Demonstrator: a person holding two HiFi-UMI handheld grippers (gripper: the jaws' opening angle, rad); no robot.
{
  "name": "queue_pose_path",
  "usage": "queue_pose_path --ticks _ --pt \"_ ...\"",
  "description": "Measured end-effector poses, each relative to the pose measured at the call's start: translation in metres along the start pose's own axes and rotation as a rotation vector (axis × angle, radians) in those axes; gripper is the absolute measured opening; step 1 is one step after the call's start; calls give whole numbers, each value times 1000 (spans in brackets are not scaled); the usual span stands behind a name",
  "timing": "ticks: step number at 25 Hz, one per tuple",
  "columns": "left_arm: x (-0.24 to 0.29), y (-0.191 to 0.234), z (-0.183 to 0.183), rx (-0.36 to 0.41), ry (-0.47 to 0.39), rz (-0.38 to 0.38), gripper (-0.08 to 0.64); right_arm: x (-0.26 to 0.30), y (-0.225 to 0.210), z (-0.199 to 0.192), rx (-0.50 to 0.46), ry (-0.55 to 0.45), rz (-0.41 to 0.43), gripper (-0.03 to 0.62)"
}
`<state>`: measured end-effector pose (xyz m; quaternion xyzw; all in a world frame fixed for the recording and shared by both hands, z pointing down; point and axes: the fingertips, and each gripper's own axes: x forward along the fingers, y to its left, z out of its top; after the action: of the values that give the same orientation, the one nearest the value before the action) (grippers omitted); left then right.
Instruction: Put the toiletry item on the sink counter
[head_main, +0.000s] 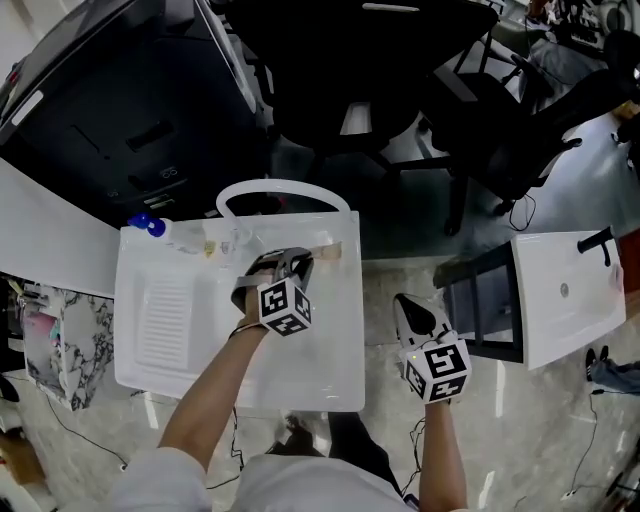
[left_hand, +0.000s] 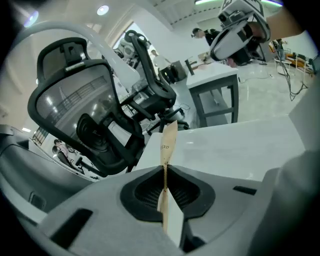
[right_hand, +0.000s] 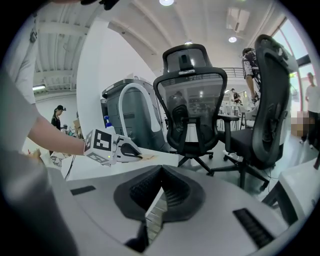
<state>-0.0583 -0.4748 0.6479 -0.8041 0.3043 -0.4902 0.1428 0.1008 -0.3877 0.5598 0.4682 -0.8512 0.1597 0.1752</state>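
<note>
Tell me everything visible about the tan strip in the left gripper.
The tan strip is thin, flat and paper- or card-like, with dark print near its tip that is only partly legible. The left gripper is shut on it edge-on, its free end pointing forward over the white sink counter; contact there is unclear.

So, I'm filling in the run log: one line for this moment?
left tool: shut on tan packet, over sink counter | right tool: shut, empty, beside counter

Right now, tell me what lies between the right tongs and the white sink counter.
Only a strip of glossy floor, seen in the head view, separates the right tongs from the sink counter.
</note>
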Motion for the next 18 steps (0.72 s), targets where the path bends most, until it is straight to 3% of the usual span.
queue_pose_path --ticks 9,18 --pt "43 3 -1 104 56 -12 28 7 -17 -27 67 37 -15 -3" --pt "63 4 -4 156 34 -61 28 14 -22 -42 85 67 -17 -3"
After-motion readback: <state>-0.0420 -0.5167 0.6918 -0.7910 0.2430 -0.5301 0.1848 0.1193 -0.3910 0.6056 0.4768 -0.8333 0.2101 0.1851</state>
